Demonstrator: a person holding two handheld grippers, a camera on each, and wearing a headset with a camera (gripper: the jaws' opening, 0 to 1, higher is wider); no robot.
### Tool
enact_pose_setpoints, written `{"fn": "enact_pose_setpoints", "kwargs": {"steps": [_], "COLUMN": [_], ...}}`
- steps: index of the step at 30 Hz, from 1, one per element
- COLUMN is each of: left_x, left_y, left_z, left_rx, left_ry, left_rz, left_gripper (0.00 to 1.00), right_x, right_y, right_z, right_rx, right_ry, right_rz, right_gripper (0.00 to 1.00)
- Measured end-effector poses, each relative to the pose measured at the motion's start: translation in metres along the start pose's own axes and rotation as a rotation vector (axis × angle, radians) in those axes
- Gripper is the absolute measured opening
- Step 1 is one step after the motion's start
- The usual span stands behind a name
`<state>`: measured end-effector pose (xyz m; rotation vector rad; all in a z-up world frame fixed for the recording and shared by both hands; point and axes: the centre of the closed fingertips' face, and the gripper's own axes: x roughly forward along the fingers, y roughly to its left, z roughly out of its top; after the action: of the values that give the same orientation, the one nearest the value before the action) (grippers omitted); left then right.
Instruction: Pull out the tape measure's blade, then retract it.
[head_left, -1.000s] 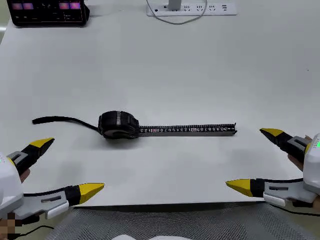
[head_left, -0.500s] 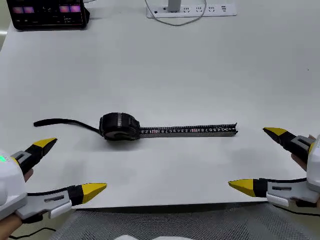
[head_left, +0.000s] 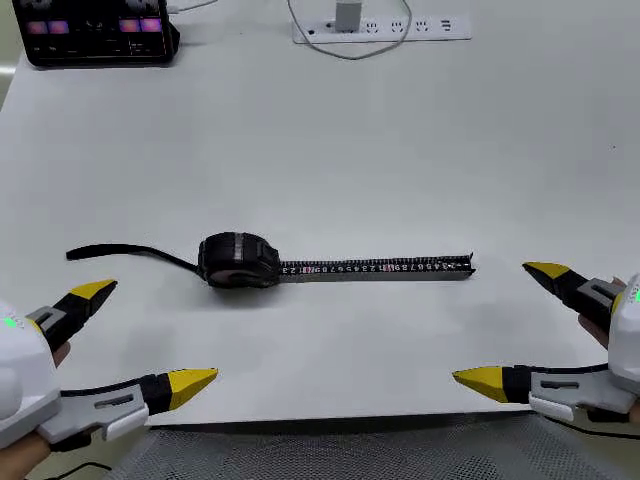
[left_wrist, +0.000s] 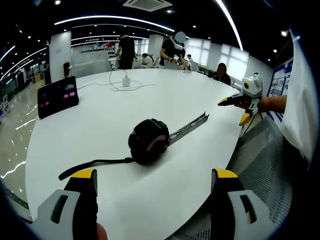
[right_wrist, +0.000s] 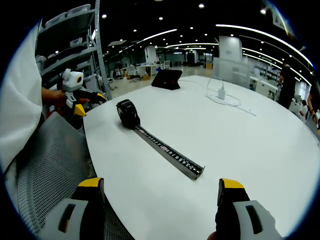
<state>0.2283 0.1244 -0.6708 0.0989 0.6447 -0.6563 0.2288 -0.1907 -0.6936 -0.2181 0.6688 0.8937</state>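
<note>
- Left gripper (head_left: 150, 335): jaws spread wide, nothing held. It hovered at the near table edge, short of the tape measure and left of it.
- Right gripper (head_left: 505, 322): jaws equally wide, empty. It hovered at the near edge, just right of the blade's tip and apart from it.
- Tape measure case (head_left: 238, 261): black and rounded, it lay mid-table between the 2 grippers, touched by neither.
- Blade (head_left: 375, 267): drawn out flat along the table to the right, ending in the hook (head_left: 468, 264). The pull-out looked done; retraction looked outstanding.
- Strap (head_left: 115, 251): it trailed left from the case, on the side nearest the left gripper.
- Risk 1: the blade lay extended with nothing holding it, so a lock probably held it. Freeing that lock with the case unpinned could let the spring snap the blade home and skid the case across the smooth table (head_left: 330, 150).
- Risk 2: jaws closing on the rounded case could squeeze it out sideways, or catch the strap instead.
- Risk 3: the blade was thin and flush to the surface. A pinch at the hook could slip, or could kink the blade if taken at an angle.
- Risk 4: the lock's position on the case could not be made out, so a press might land wrong.
- Power strip (head_left: 400, 25) and dark screen (head_left: 95, 30): at the far edge, well apart, judged no hazard.
</note>
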Motion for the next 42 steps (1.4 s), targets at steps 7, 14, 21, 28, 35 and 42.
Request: {"fn": "enact_pose_setpoints", "kwargs": {"steps": [7, 14, 21, 28, 35, 42], "left_x": [0.010, 0.019, 0.027, 0.036, 0.047, 0.058], "left_y": [-0.003, -0.007, -0.008, -0.012, -0.015, -0.019], "left_z": [0.005, 0.010, 0.014, 0.015, 0.017, 0.022], "left_rx": [-0.012, -0.013, -0.022, -0.017, -0.033, -0.043], "left_ry": [-0.006, -0.012, -0.022, -0.017, -0.016, -0.022], "left_rz": [0.002, -0.003, -0.002, -0.011, -0.012, -0.017], "left_gripper": [0.92, 0.93, 0.92, 0.92, 0.92, 0.92], "right_x": [0.000, -0.001, -0.001, 0.001, 0.001, 0.001], "right_y": [0.000, 0.000, -0.001, -0.001, -0.003, -0.004], "right_z": [0.001, 0.000, 0.002, 0.003, 0.002, 0.002], "right_rx": [0.002, 0.004, 0.005, 0.004, 0.002, 0.001], "right_ry": [-0.003, 0.000, -0.004, -0.005, -0.001, 0.002], "right_rz": [0.000, 0.000, -0.002, 0.003, 0.002, 0.003], "right_gripper": [0.93, 0.93, 0.93, 0.94, 0.93, 0.93]}}
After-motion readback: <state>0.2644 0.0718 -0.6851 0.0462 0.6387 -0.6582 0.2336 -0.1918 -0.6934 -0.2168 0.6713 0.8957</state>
